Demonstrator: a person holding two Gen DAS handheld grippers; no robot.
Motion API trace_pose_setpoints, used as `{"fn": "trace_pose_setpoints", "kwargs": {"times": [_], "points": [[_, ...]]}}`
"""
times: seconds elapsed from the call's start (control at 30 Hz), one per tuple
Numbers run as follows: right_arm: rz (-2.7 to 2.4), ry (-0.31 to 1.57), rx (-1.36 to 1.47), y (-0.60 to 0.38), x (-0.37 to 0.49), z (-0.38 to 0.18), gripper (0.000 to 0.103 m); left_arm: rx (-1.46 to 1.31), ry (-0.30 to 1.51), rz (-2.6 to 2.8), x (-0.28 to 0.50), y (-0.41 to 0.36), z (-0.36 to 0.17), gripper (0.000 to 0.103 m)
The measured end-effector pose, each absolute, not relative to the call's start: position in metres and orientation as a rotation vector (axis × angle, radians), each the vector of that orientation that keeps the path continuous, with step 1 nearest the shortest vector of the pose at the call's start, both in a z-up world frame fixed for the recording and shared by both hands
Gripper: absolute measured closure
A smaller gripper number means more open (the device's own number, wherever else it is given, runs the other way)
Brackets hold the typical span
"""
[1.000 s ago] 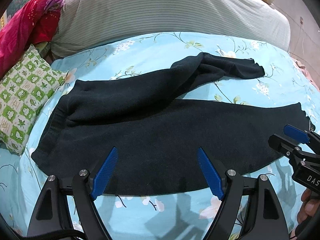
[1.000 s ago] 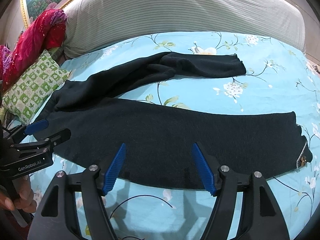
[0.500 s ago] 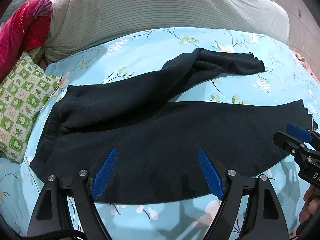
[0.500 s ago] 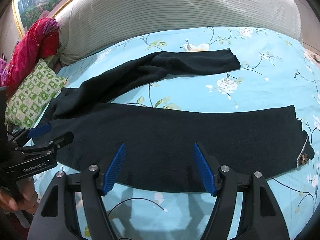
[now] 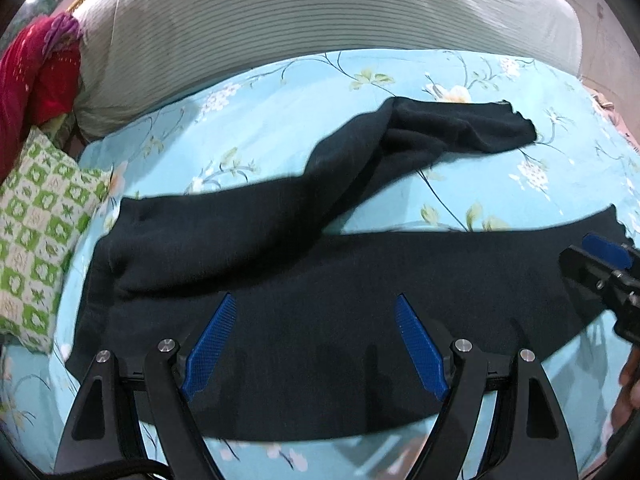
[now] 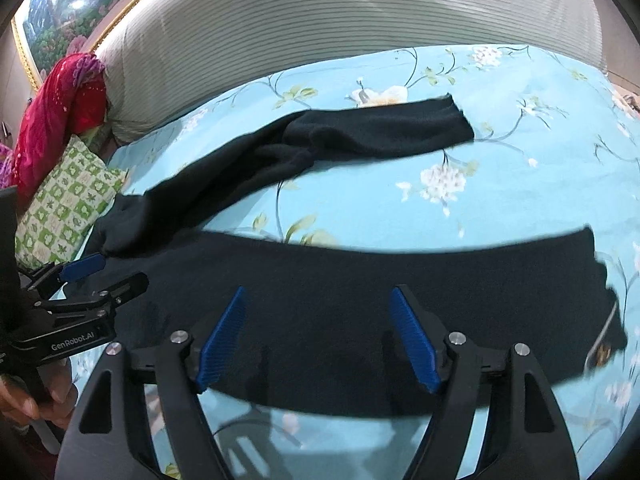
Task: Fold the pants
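A pair of black pants point(image 5: 360, 280) lies spread on a bed covered by a light blue floral sheet point(image 5: 280, 104). The waistband is at the left, beside a green-and-white checked pillow point(image 5: 36, 240); the near leg runs flat across the front of the bed to the right, and the far leg angles away, with a crumpled twist about midway and its cuff lying flat on the sheet. The two legs are apart, with a wedge of sheet between them.

Behind the pants a long, grey striped bolster or rolled cover point(image 5: 320, 28) runs across the bed. A red cloth point(image 5: 32, 80) is heaped at the far left, above the pillow. In the right wrist view a framed landscape picture point(image 6: 60, 12) shows on the wall behind.

The left gripper point(image 5: 312, 340) hangs over the near leg toward the waist end, jaws spread wide with nothing between them. The right gripper point(image 6: 316, 332) hangs over the same leg nearer the cuff; its jaws have just been opening and are apart, not pressing on the fabric below them.

The near hem of the pants is partly covered by the gripper frames. A small light mark at the near cuff is blurred. The hands holding the grippers are cut off at the picture edges.
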State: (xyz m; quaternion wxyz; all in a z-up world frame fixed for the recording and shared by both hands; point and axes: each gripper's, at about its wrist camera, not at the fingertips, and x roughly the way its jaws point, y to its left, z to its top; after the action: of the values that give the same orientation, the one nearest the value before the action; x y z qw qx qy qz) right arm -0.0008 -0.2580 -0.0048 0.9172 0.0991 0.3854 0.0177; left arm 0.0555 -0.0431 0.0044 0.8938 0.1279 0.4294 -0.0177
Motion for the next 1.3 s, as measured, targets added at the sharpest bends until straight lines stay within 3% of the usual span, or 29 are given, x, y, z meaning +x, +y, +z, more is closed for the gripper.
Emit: {"fn": "trace_pose_setpoints", "kwargs": {"times": [0.5, 1.03, 1.23, 1.3], "points": [[-0.004, 0.827, 0.221, -0.329, 0.090, 0.034, 0.027, 0.245, 0.916, -0.008, 0.176, -0.072, 0.036, 0.021], [0.018, 0.956, 0.269, -0.395, 0.204, 0.018, 0.028, 0.260, 1.108, -0.136, 0.280, -0.120, -0.011, 0.021], [0.061, 0.993, 0.239, -0.400, 0.230, 0.003, 0.029, 0.276, 1.171, -0.161, 0.302, -0.126, -0.028, 0.031], [0.066, 1.007, 0.236, -0.402, 0.236, -0.001, 0.031, 0.273, 1.178, -0.178, 0.305, -0.124, -0.031, 0.040]]}}
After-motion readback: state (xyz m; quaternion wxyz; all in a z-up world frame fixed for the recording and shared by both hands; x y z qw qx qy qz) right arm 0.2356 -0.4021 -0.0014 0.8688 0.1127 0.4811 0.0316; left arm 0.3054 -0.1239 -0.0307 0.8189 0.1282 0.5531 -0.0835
